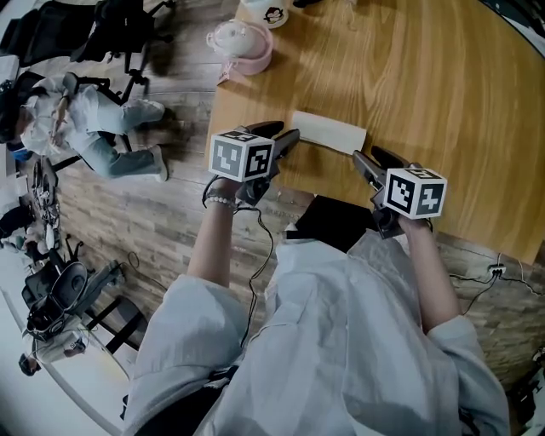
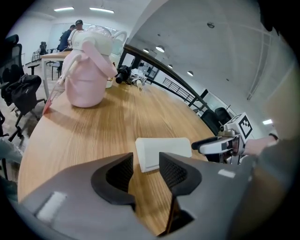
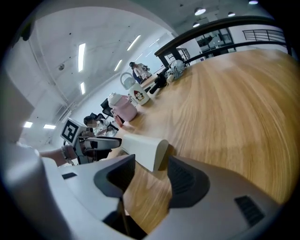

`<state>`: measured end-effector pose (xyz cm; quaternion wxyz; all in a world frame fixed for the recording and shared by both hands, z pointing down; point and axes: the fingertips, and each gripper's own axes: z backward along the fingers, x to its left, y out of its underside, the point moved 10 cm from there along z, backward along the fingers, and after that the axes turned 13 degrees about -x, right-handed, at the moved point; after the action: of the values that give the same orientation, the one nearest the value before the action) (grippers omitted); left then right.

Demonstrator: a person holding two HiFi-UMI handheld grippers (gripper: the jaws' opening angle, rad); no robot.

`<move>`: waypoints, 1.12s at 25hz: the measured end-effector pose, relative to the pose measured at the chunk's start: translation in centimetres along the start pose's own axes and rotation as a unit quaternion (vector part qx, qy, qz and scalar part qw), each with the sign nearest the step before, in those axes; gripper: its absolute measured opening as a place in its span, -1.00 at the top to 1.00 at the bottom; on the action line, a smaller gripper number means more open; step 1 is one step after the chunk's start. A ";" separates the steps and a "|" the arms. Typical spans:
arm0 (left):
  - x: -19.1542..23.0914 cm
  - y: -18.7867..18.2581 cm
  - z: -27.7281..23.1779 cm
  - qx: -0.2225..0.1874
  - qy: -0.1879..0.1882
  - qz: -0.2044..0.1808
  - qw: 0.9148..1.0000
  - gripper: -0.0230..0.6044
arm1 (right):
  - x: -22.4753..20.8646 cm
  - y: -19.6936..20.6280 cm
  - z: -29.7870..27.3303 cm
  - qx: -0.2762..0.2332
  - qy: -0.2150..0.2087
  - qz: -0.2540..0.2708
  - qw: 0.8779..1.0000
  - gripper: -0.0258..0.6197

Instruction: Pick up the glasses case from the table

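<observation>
The white glasses case [image 1: 329, 132] lies flat on the wooden table [image 1: 426, 94] near its front edge, between my two grippers. My left gripper [image 1: 288, 138] stands at the case's left end, open, with nothing between its jaws. In the left gripper view the case [image 2: 161, 151] lies just past the open left gripper [image 2: 146, 165], and the right gripper [image 2: 213, 144] shows beyond it. My right gripper [image 1: 361, 160] is at the case's right end, open and empty. In the right gripper view the case [image 3: 143, 149] sits just ahead of the right gripper [image 3: 151, 169].
A pink lidded pot [image 1: 243, 43] stands at the table's far left corner, and a white mug [image 1: 268, 10] is behind it. A black flat object [image 1: 332, 223] rests on the person's lap below the table edge. Chairs and a person [image 1: 85, 119] are on the floor at left.
</observation>
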<state>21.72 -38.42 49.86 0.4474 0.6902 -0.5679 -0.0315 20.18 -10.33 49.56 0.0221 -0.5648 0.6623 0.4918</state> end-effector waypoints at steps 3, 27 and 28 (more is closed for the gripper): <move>0.3 0.0 -0.3 0.007 0.024 0.012 1.000 0.45 | -0.3 0.4 -0.6 0.004 0.001 -0.014 1.000 0.33; 0.7 0.4 -1.7 0.016 0.040 0.064 0.997 0.46 | -0.6 -0.4 -3.1 -0.003 0.024 -0.016 1.000 0.44; 0.6 0.4 -1.7 0.017 0.040 0.064 0.997 0.47 | -0.6 -0.5 -3.1 -0.003 0.022 -0.011 1.000 0.45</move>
<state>22.59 -37.90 51.39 0.4594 0.6607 -0.5927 0.0340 22.39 -11.92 51.18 0.0110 -0.5830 0.6547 0.4811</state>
